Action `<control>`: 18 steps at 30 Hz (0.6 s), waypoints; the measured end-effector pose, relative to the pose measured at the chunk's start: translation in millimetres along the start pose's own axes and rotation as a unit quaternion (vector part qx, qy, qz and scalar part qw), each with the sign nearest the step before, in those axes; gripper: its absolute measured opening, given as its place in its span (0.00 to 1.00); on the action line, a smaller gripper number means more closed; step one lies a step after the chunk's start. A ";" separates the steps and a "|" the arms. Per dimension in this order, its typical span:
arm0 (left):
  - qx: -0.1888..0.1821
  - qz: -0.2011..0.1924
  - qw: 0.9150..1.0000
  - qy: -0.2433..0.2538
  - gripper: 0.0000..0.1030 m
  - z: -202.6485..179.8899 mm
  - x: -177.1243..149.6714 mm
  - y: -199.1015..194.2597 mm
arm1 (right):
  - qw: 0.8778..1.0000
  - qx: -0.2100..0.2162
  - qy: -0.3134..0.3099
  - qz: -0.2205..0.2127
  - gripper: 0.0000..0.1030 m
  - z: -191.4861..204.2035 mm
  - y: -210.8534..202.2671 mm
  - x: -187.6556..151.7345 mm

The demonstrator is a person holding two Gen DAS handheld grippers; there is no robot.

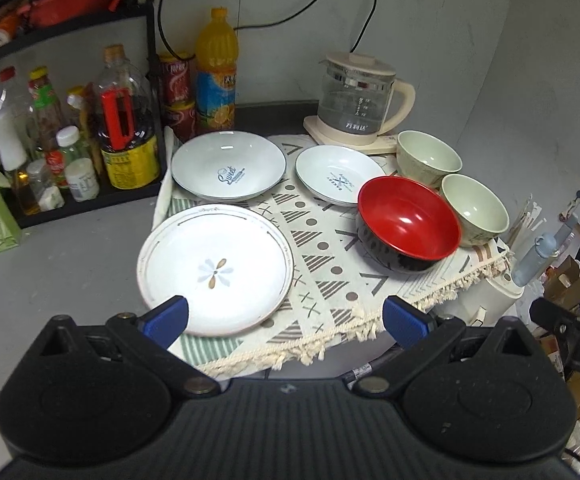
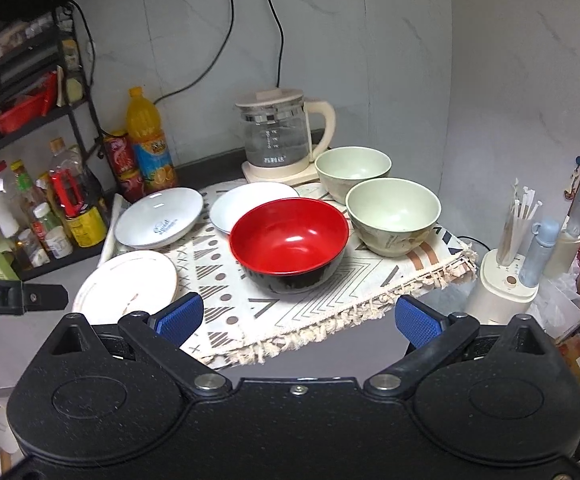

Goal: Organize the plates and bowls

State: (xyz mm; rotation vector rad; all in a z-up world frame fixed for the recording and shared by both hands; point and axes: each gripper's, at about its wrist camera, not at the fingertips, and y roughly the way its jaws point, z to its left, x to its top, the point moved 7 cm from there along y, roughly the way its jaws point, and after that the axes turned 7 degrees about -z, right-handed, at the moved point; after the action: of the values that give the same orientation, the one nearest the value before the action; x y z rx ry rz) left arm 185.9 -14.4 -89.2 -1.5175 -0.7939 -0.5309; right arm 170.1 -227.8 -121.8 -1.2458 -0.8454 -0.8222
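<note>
Left wrist view: the left tongs [image 1: 286, 320] are held spread wide and empty above the near edge of the patterned cloth [image 1: 329, 276] that is laid over the grey tabletop [image 1: 70, 264]. Just beyond the left pad, a flower-marked plate [image 1: 214, 268] is seen at the cloth's near left corner, partly overhanging onto bare tabletop. Behind it a white dish lettered "Sweet" [image 1: 228, 166] is set, and a smaller white dish [image 1: 339, 174] lies to its right — apart from it. A red bowl with a black outside [image 1: 407, 224] stands toward the right edge of the cloth, touching or nearly touching the nearer of two pale green bowls [image 1: 473, 210]; the farther green bowl [image 1: 427, 158] sits just behind, beside a glass kettle [image 1: 355, 100] at the back. Bottles are crowded on a black rack [image 1: 90, 200] at the left edge.

Right wrist view — the right tongs [image 2: 297, 320] are likewise parted, gripping nothing, in front of the red bowl.
</note>
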 end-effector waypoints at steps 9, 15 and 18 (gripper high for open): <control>-0.025 0.032 0.999 -0.001 0.99 -3.7 34.0 50.7 | 0.998 -0.011 0.037 0.042 1.00 -8.0 46.8 17.5; -0.041 0.053 0.998 0.011 0.98 -4.4 47.6 80.4 | 0.997 -0.036 0.043 0.056 0.99 -9.5 72.1 21.1; -0.049 0.061 0.997 0.023 0.97 -5.9 51.9 92.9 | 0.996 -0.043 0.055 0.060 0.98 -12.2 82.0 22.4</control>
State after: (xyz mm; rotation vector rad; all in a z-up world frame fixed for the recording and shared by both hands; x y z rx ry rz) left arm 289.9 -9.7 -112.0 -1.6279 -0.6424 -0.5173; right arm 253.9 -230.4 -140.2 -1.3024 -0.6462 -0.8292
